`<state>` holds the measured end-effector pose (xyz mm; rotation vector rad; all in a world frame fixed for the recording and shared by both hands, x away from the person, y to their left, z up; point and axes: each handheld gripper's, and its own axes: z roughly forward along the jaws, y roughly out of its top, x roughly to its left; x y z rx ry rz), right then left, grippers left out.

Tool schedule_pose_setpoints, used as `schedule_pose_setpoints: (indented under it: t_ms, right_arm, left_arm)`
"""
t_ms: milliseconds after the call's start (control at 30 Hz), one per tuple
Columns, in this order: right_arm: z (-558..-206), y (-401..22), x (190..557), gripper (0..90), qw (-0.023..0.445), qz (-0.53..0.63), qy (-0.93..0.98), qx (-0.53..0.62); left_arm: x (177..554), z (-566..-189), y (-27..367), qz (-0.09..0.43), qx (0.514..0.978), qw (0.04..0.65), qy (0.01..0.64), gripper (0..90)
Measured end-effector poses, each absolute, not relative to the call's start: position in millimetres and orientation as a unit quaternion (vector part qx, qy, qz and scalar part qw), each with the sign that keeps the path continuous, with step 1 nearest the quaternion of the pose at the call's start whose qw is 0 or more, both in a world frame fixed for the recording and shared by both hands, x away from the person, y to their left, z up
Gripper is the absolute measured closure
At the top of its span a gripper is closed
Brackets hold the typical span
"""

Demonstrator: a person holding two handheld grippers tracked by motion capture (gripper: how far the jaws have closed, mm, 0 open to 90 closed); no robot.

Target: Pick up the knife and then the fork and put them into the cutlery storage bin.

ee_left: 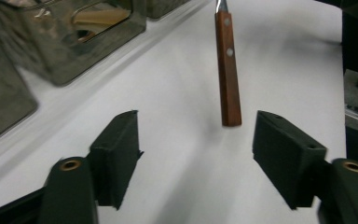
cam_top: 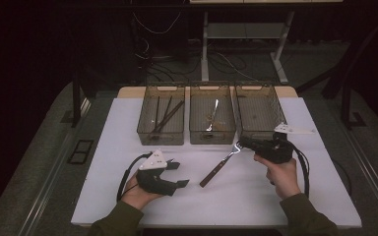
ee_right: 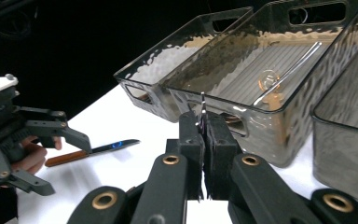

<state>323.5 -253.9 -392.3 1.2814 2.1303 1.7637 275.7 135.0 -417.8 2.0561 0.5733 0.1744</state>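
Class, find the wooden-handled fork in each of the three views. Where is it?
High view: fork at table centre, slanting, its metal end in the right claw.
Left gripper view: its handle at top centre, beyond the open left claw.
Right gripper view: metal end clamped at centre, handle stretching left.
Shared landmark: the clear bins.

Olive-green sleeves (cam_top: 307, 216), black grippers with brass screws (ee_right: 171, 160), black cables (cam_top: 124, 179).
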Motion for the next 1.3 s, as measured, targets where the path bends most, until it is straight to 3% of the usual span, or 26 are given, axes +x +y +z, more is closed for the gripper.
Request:
schedule_pose_setpoints:
  t_ms: [333, 933, 1300]
  right_arm:
    - [-383.8, -265.9, 325.4, 87.2, 0.066, 0.573, 0.697, 0.427]
    - [-355.6, -302.0, 334.1, 87.2, 0.113, 0.570, 0.680, 0.448]
    - [-324.1, -334.5, 351.8, 87.2, 0.147, 0.567, 0.660, 0.470]
  left_arm:
    - [269.2, -426.4, 161.6, 0.084, 0.831, 0.487, 0.255, 14.4]
    - [259.7, -431.2, 171.0, 0.094, 0.829, 0.479, 0.272, 0.0]
    - [260.3, -433.7, 168.2, 0.087, 0.836, 0.467, 0.273, 0.0]
